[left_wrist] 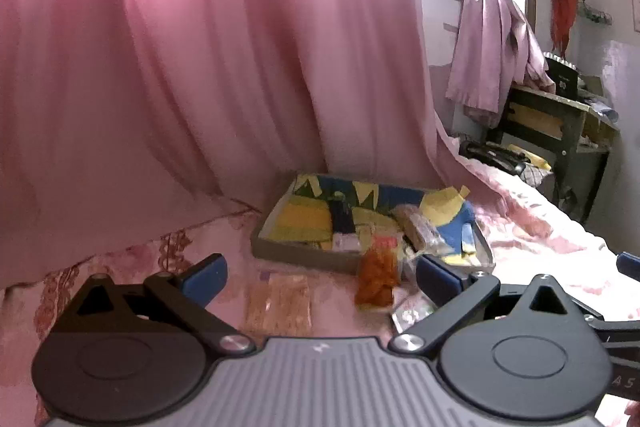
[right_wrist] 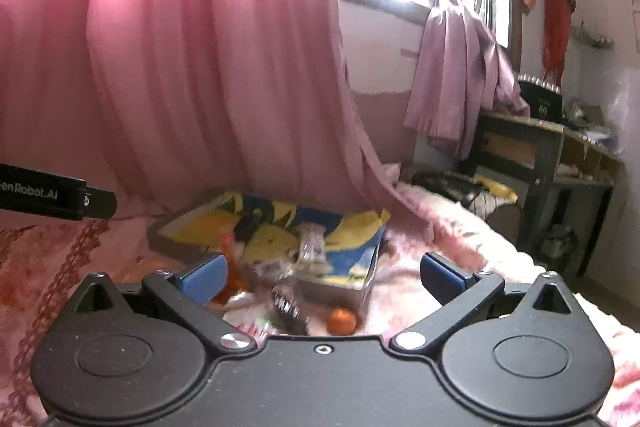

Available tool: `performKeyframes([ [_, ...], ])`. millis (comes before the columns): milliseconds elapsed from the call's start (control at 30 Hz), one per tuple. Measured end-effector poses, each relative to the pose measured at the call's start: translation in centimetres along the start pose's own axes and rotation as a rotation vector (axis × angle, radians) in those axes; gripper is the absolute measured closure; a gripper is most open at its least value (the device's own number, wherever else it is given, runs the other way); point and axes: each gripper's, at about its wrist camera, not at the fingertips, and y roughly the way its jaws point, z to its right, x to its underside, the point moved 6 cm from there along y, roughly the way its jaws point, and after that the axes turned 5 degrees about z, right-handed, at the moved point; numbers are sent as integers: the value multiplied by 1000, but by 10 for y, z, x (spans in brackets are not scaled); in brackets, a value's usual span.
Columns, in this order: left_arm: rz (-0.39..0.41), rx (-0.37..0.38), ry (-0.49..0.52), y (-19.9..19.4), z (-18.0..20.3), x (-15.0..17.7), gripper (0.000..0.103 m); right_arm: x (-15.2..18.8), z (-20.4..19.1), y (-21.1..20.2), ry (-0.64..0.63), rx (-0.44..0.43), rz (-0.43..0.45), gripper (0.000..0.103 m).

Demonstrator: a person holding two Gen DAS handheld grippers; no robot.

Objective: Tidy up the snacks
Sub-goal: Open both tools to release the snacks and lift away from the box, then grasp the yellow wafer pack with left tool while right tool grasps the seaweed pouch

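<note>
The left gripper point(left_wrist: 320, 277) hangs over the pink bedsheet point(left_wrist: 540, 227), blue pads spread wide, nothing btw them. Below lies a clear flat packet of pale wafers point(left_wrist: 278, 305). An orange snack bag point(left_wrist: 378, 277) leans at the front wall of the shallow yellow-blue cardboard tray point(left_wrist: 304, 255), w/ more packets inside.

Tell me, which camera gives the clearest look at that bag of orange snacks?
The left wrist view. There the bag of orange snacks shows whole and fairly sharp, lying on the pink bedspread against the front of the tray. In the right wrist view it is a blurred orange sliver, mostly hidden behind a blue fingertip.
</note>
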Motion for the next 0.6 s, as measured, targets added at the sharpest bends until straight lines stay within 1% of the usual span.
performKeyframes([
  [167, -40, -13, 10, -12, -8, 18, 1, 7, -9, -11, -4, -21, -27, 1],
  [300, -84, -39, 22, -16, -13, 30, 1, 14, -14, -13, 10, -29, -74, 1],
  [467, -178, -85, 39, -16, -20, 47, 1, 30, -14, -10, 59, -47, -190, 1],
  [600, -231, -70, 47, -12, -19, 53, 1, 44, -12, -5, 133, -75, -300, 1],
])
